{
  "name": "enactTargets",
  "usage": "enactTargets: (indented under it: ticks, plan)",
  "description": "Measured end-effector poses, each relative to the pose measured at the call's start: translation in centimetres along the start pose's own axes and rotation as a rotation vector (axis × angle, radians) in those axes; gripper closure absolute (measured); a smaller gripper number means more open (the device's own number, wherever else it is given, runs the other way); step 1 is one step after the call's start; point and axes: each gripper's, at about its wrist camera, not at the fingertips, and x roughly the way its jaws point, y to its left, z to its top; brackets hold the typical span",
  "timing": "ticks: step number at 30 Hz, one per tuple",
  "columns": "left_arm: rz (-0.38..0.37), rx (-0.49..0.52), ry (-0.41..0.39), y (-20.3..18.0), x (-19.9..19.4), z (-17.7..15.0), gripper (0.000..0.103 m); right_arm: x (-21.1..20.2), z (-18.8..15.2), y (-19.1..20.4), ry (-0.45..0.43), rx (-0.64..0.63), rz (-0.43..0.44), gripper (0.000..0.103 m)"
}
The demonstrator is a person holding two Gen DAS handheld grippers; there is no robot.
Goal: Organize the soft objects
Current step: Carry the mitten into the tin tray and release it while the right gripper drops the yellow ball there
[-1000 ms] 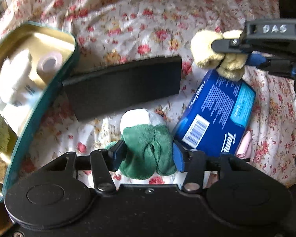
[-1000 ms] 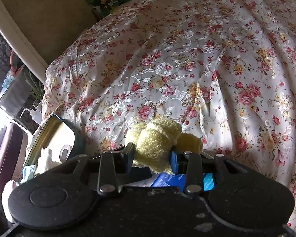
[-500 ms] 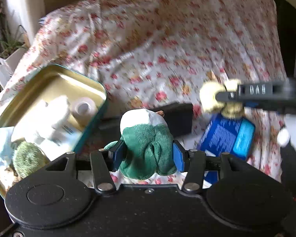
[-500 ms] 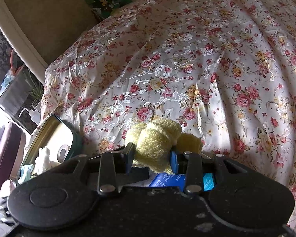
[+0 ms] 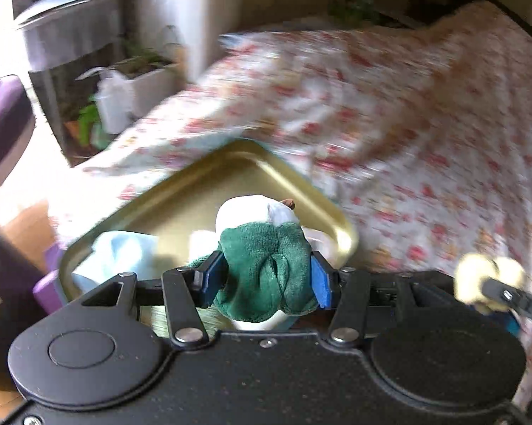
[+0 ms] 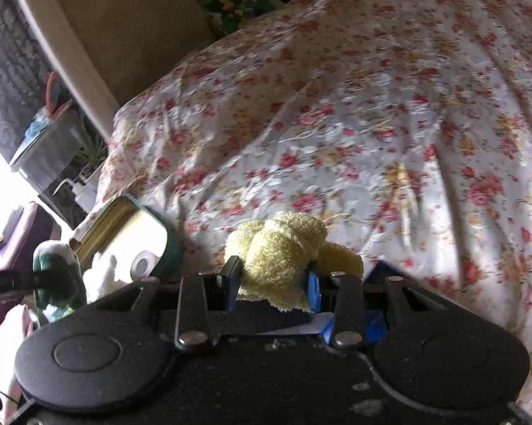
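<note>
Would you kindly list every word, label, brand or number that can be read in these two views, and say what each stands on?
No text can be read in either view.
Blue packet: only a corner shows, with no legible print.
Colourful box: a picture; any lettering is too small and blurred to read.
Left wrist view: blurred by motion throughout, so nothing is legible.

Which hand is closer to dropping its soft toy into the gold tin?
Left. The left gripper holds the green plush right over the gold tin. The right gripper holds the yellow plush over the floral cloth, beside the tin.
</note>
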Motion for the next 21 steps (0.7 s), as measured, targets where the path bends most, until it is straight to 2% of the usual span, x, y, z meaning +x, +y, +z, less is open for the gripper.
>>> enactTargets:
  ticks: [5,9,14,21]
  plan:
    - [0.068,-0.076,0.007,3.3,0.2,1.1,0.053,0.7,0.5,3.9,0.004,-0.071,0.027,0.067]
    - [0.101,-0.121,-0.009,4.8,0.4,1.9,0.053,1.2,2.0,8.0,-0.006,-0.106,0.083,0.067]
    - [0.1,-0.165,0.003,5.6,0.9,2.3,0.052,2.4,4.3,14.1,-0.027,-0.181,0.135,0.066]
    - [0.142,-0.184,-0.011,5.8,1.3,2.8,0.05,4.8,6.7,19.4,-0.021,-0.21,0.192,0.066]
